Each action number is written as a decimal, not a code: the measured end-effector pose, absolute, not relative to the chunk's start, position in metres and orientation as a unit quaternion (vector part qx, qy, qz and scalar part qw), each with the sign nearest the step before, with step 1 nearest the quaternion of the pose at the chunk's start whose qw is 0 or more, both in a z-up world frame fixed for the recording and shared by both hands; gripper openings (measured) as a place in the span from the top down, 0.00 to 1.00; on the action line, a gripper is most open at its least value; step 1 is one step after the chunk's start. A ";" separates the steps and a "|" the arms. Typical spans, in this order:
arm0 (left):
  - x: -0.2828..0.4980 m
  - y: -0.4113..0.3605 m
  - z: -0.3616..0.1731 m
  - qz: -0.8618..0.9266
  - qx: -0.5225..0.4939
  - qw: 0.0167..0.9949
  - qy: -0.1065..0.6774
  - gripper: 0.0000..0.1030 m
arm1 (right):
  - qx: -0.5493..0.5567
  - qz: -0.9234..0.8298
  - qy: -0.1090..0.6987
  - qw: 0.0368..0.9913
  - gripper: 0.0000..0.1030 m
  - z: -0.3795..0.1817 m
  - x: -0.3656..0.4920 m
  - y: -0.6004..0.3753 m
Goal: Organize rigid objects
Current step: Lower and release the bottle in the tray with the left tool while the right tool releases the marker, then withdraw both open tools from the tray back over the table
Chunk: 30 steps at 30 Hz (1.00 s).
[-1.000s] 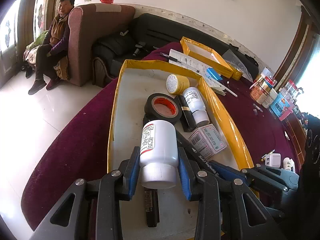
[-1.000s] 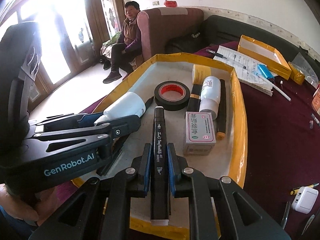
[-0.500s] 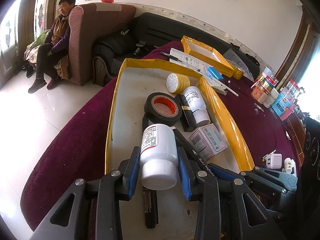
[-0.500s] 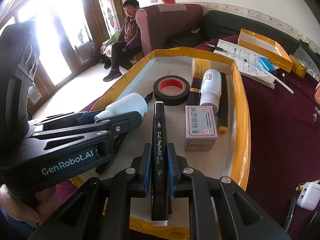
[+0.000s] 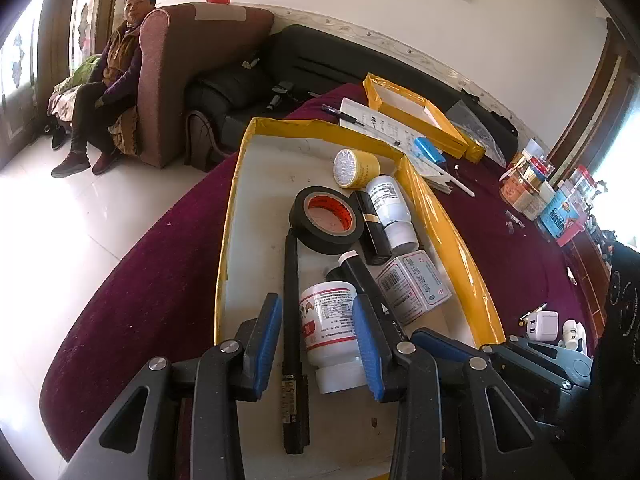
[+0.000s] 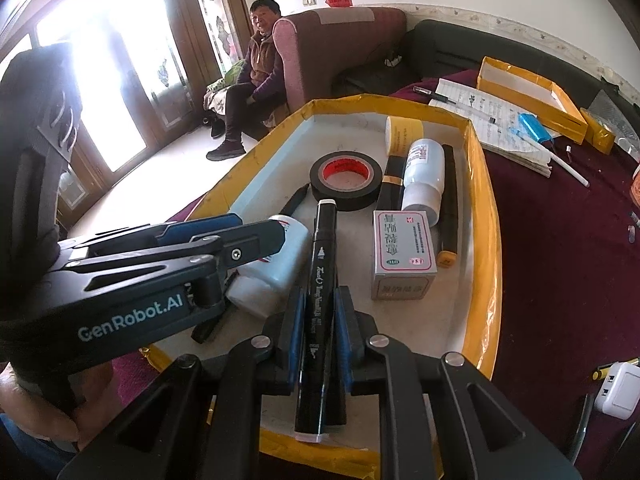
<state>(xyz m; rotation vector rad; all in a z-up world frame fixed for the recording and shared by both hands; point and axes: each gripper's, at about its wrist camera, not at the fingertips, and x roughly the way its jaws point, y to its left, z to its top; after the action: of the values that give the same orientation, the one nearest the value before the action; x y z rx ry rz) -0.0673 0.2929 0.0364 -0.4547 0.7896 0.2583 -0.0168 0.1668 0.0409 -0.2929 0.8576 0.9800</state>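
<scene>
The left gripper's point(image 5: 318, 342) fingers have just spread, releasing the white plastic pill bottle point(image 5: 330, 332) into the yellow-rimmed tray point(image 5: 452, 236); the right gripper point(image 6: 318, 330) still clamps the black marker pen point(image 6: 318, 300).

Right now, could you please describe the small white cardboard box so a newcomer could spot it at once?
Start at the large yellow-edged tray on the maroon cloth. Toward its right side lies the small white cardboard box, just nearer the camera than the lying white plastic bottle. It is the only rectangular carton there, with a pink-bordered label.
</scene>
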 end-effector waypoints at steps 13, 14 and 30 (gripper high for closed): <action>-0.071 0.291 0.044 0.127 -0.219 0.892 0.374 0.53 | -0.123 0.462 0.391 0.787 0.76 0.054 -0.022 0.153; -0.072 0.291 0.044 0.127 -0.219 0.892 0.373 0.53 | -0.121 0.462 0.389 0.787 0.76 0.056 -0.023 0.152; -0.076 0.281 0.056 0.132 -0.209 0.896 0.368 0.49 | -0.081 0.464 0.377 0.798 0.75 0.079 -0.021 0.119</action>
<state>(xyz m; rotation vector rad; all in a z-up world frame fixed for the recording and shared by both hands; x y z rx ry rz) -0.0762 0.2809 0.0561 -0.4336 0.7627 0.2727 -0.0211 0.1194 0.0785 -0.1746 0.8085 0.9963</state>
